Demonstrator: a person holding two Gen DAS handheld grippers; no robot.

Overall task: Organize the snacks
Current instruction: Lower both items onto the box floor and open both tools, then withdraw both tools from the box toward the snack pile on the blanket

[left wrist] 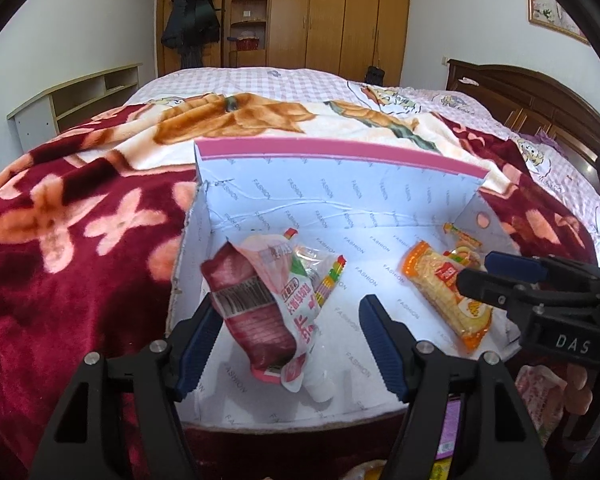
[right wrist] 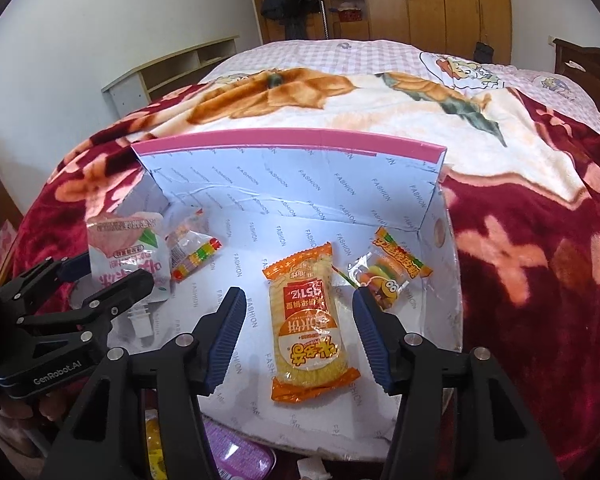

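A: Item one, far left?
B: Left tongs (left wrist: 288, 344), released, jaws apart; a pink-and-white drink pouch (left wrist: 266, 312) lies between them, and neither pad presses on it. The pouch rests inside the box (left wrist: 284, 200) at its left end.
A: Next to it?
B: A small clear candy packet (right wrist: 196, 254) with a coloured strip, just beside the pouch (partly tucked under it in the left view).
A: Middle?
B: An orange cracker pack (right wrist: 308, 328), flat on the box floor, between the blue pads of the right tongs (right wrist: 300, 338), which stand open with a gap on each side.
A: Right end?
B: A clear gummy packet (right wrist: 380, 280) and an orange sachet (right wrist: 400, 254), touching, near the right wall.
A: The box itself?
B: White inside, pink rim, sitting on a red flowered blanket (right wrist: 540, 240) on the bed.
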